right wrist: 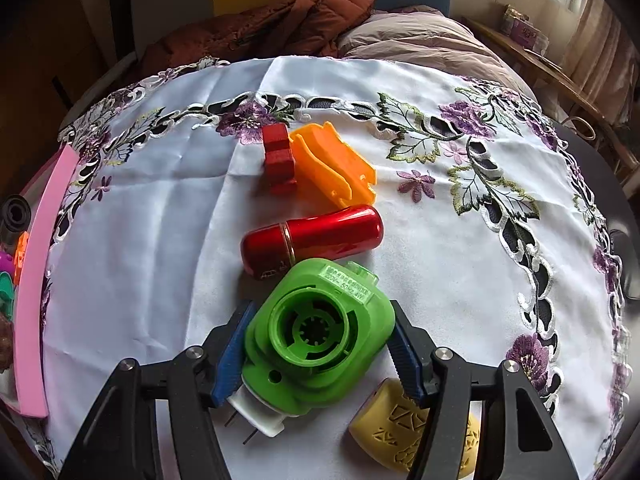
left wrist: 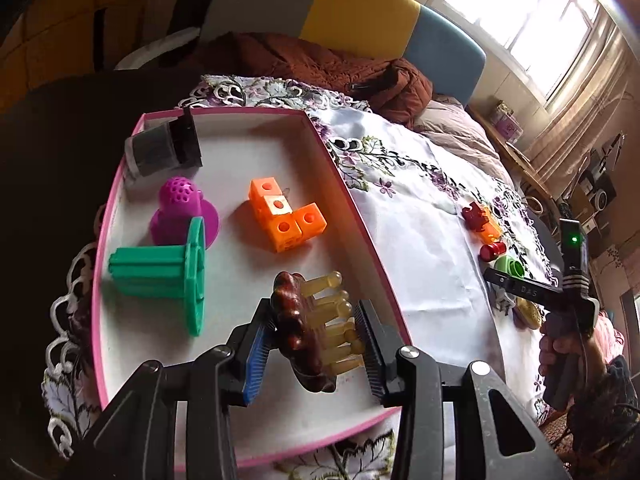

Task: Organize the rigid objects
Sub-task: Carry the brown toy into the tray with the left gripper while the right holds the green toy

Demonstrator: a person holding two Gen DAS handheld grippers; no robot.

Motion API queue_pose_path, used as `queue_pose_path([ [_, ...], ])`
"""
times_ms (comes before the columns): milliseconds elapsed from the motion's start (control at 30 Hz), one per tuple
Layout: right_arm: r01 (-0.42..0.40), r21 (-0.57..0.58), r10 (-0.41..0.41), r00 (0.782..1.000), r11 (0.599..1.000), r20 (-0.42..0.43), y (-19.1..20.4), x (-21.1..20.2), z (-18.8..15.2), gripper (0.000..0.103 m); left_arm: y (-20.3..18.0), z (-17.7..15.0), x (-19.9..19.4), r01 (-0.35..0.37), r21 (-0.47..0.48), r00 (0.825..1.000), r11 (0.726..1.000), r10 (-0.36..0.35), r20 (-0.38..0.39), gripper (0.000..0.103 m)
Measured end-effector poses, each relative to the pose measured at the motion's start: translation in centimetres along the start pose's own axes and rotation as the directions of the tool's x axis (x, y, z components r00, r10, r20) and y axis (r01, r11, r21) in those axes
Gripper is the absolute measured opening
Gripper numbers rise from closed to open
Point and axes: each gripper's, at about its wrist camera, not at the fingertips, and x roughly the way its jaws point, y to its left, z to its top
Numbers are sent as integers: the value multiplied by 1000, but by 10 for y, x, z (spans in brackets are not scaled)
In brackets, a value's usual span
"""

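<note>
The left gripper [left wrist: 316, 340] is closed around a dark brown glossy plastic brush with translucent amber pegs [left wrist: 310, 330], its blue-ribbed fingers [left wrist: 256, 356] pressing each side, over the near part of the pink-rimmed white shallow box [left wrist: 352, 204]. Ahead of this tool in the box lie an orange cluster of plastic cubes [left wrist: 284, 216], a green ribbed plastic spool with a wide flange [left wrist: 168, 270] to the forward left, a purple perforated plastic stopper [left wrist: 182, 210] just behind the spool, and a black and grey cylinder [left wrist: 162, 152] at the far corner. The right gripper [right wrist: 318, 346] clasps a bright green plastic plug-in device with a white two-pin base [right wrist: 318, 334] on the white floral embroidered tablecloth [right wrist: 140, 240]. Just ahead of it lies a red metallic capsule-shaped tube [right wrist: 316, 236], then an orange plastic clip [right wrist: 334, 164] touching a red puzzle-shaped block [right wrist: 278, 158]. A tan patterned curved piece [right wrist: 392, 428] sits beneath its right finger.
</note>
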Motion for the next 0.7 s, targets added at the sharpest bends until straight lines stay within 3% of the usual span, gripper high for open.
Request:
queue_pose_path([
  [400, 4, -8, -4, 1000, 1000, 2, 1, 0, 2, 65, 3, 36, 33, -71, 17, 997, 997, 71, 13, 37],
  [600, 5, -10, -5, 1000, 1000, 4, 2, 1, 3, 64, 6, 48, 41, -158, 57, 986, 986, 155, 66, 41],
  [700, 4, -9, -4, 1000, 1000, 4, 1, 1, 3, 64, 10, 53, 41, -159, 40, 986, 986, 156, 61, 41],
])
